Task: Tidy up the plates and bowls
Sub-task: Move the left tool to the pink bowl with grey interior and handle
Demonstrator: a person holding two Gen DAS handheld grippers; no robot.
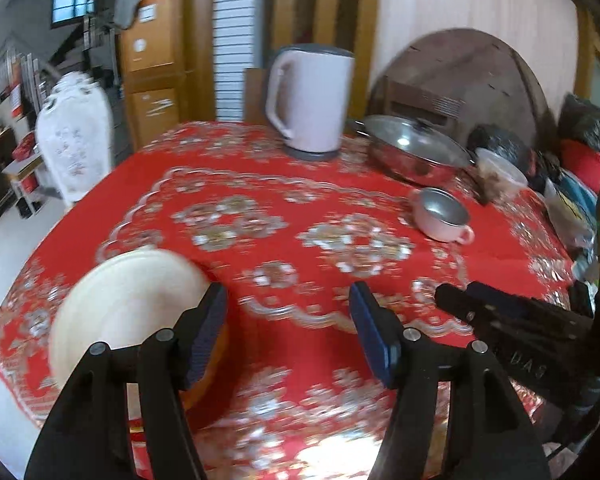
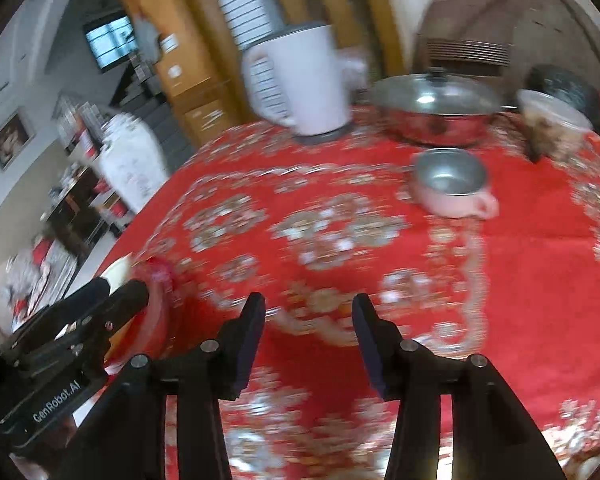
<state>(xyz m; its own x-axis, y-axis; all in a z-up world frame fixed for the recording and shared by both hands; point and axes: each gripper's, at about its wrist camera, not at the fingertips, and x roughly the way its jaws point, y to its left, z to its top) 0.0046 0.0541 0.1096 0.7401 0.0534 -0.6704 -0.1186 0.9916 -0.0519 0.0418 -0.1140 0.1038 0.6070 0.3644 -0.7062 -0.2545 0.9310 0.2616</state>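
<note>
Resting on the red patterned tabletop (image 1: 300, 200), a cream plate (image 1: 128, 304) lay tilted and blurred, well apart from the white kettle (image 1: 310, 100), left hand-held gripper (image 1: 288, 332) wide open beside it, right hand-held gripper (image 2: 308, 336) open, empty, pink-sided metal bowl (image 2: 450, 186) near the kettle.

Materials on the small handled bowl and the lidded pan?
Bowl: dull grey metal inside, likely steel; the pale pink outer shell and handle look like plastic. Pan: polished steel, mirror reflections on its wall; the lid looks metal too, though blur leaves that open.
</note>
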